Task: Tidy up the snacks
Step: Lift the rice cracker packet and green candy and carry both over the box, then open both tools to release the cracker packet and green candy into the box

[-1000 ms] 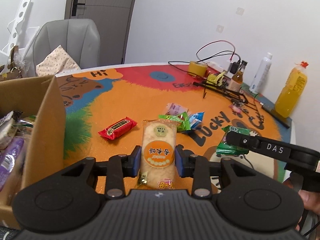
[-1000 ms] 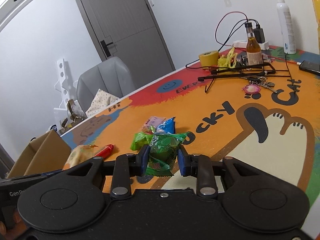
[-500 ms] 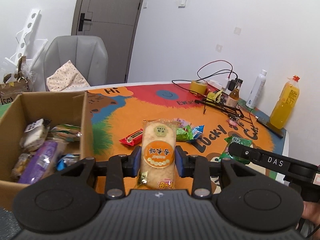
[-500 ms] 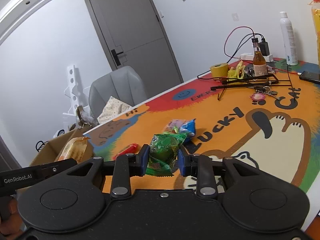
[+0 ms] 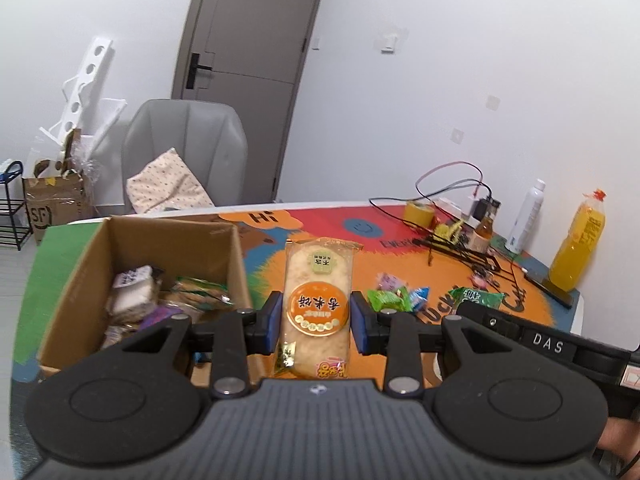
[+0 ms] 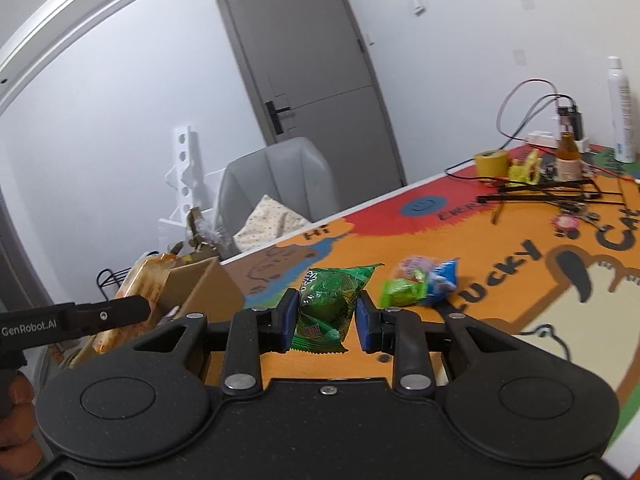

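My left gripper [image 5: 316, 320] is shut on a tall rice-cracker pack [image 5: 318, 304] with an orange round label, held upright in the air just right of the open cardboard box [image 5: 236, 264]. Several wrapped snacks [image 5: 132, 296] lie inside the box. My right gripper [image 6: 326, 316] is shut on a green snack packet [image 6: 332, 300], lifted above the mat. In the right wrist view the rice-cracker pack [image 6: 140, 284] shows at the left beside the box [image 6: 200, 284]. A small heap of pink, green and blue packets [image 6: 420, 284] lies on the mat; it shows too as loose packets [image 5: 396, 294] in the left wrist view.
The colourful table mat [image 5: 400, 256] carries a black wire stand [image 5: 460, 248], yellow tape roll [image 5: 418, 212], small brown bottle [image 5: 482, 232], white spray bottle [image 5: 528, 216], orange juice bottle [image 5: 578, 248] and cables at the far right. A grey chair [image 5: 188, 148] stands behind the table.
Both grippers rose and swung left with their packs still held. The box came fully into the left wrist view, and the red snack bar is now out of sight.
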`<state>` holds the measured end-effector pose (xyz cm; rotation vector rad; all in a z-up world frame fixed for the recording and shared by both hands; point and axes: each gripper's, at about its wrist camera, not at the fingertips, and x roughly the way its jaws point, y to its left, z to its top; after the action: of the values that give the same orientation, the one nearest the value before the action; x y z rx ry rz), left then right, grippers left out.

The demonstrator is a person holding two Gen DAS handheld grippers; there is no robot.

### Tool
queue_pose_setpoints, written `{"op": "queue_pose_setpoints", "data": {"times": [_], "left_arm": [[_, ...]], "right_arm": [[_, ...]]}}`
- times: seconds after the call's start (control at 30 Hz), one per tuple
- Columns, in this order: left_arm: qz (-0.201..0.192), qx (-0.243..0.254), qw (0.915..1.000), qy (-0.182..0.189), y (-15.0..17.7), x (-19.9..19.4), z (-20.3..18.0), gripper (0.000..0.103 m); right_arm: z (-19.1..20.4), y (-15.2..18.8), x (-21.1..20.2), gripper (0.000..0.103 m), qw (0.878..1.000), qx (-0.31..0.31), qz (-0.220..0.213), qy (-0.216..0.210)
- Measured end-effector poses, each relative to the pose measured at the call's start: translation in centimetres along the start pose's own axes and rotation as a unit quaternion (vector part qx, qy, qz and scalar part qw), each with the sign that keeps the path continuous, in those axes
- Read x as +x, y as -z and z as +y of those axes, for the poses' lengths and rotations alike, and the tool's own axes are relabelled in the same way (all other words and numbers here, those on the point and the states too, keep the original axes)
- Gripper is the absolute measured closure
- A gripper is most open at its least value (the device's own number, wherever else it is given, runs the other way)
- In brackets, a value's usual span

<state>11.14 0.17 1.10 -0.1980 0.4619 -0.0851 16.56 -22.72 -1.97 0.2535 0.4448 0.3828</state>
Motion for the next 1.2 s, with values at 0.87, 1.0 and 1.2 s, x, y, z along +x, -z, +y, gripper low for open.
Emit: {"op": "queue_pose_setpoints", "data": {"times": [0.87, 1.0, 1.2], "left_arm": [[-0.001, -0.063, 0.9938, -0.091, -1.3, 0.8, 9.3, 0.066], [-0.002, -0.069, 0.9923, -0.102, -1.2, 0.4, 10.2, 0.064], [-0.001, -0.075, 0.9902, -0.118, -0.9, -0.5, 11.3, 0.055]], "right_arm": [[9.3, -1.1, 5.6, 0.075, 0.993, -0.053, 0.033, -0.098], [10.6, -0.9, 6.4, 0.075, 0.990, -0.060, 0.041, -0.118], [12.2, -0.8, 7.7, 0.067, 0.983, -0.053, 0.073, -0.160]]}}
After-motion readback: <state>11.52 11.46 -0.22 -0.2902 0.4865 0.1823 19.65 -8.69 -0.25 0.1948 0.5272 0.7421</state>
